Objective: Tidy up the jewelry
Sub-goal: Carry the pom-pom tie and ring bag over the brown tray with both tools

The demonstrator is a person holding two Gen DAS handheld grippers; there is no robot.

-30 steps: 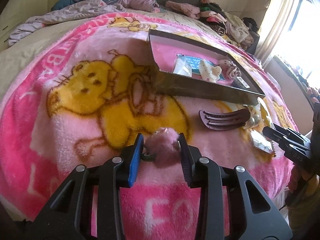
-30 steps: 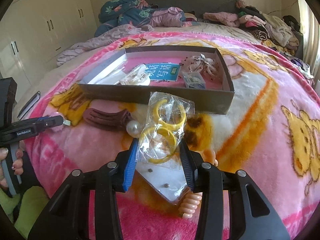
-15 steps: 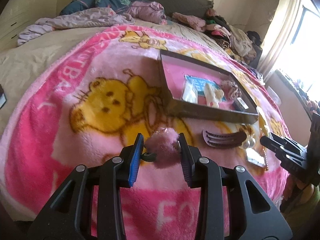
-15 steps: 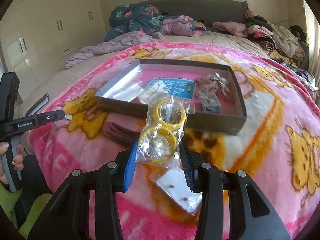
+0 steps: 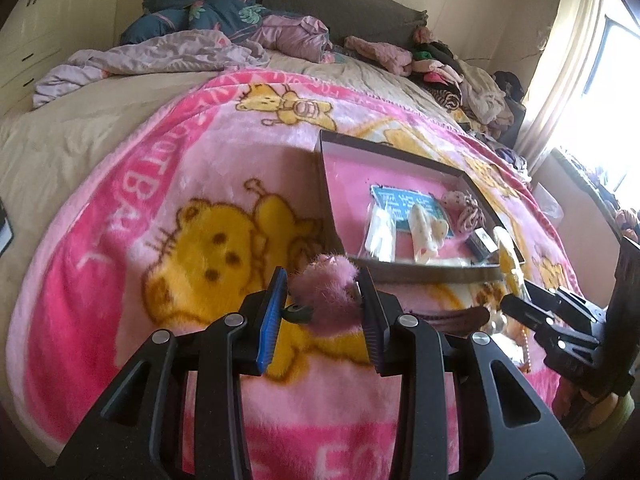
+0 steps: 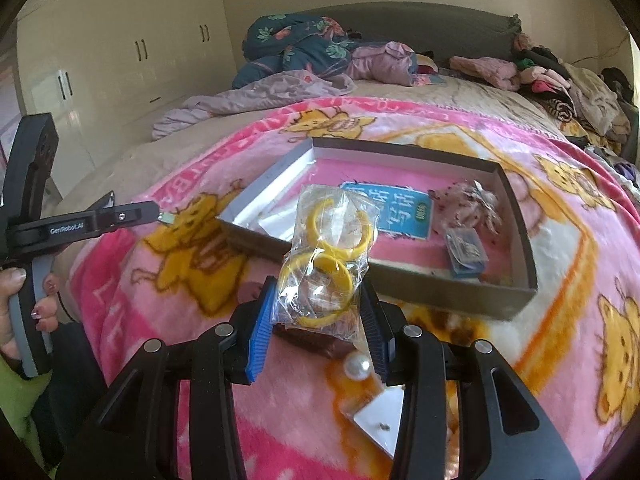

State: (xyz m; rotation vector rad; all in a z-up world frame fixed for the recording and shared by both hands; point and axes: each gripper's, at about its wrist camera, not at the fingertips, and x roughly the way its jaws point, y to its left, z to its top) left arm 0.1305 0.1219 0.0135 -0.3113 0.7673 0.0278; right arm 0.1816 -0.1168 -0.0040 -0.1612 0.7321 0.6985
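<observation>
A pink fluffy hair tie [image 5: 326, 286] is pinched between the pads of the left claw [image 5: 323, 300] and held clear above the pink cartoon blanket [image 5: 160, 208] that covers the bed. A small dark loop at its base is seen by the blue pad.

A clear bag of yellow rings [image 6: 326, 256] is pinched at its lower part by the right claw [image 6: 318, 312], the bag standing up out of the pads; it is lifted off the blanket. In the left wrist view the right claw [image 5: 516, 292] is seen at the right edge, the bag's yellow showing above its tips.

A shallow grey box [image 6: 440, 292] with a pink floor lies on the blanket toward the middle of the bed. Inside are noted a blue printed card [image 6: 394, 210], a frilly spotted scrunchie [image 6: 470, 206], a small blue case [image 6: 466, 252] near the front wall, and pale packets [image 5: 382, 234] toward the left side.

Between the box and the near edge of the bed, a dark brown hair claw clip [image 5: 456, 318], a white pearl [image 6: 357, 366] and a white card [image 6: 380, 424] lie on the blanket.

A hand [image 6: 24, 308] with painted nails is seen on the left claw's handle. Bedding and clothes are piled at the far edge of the bed.
</observation>
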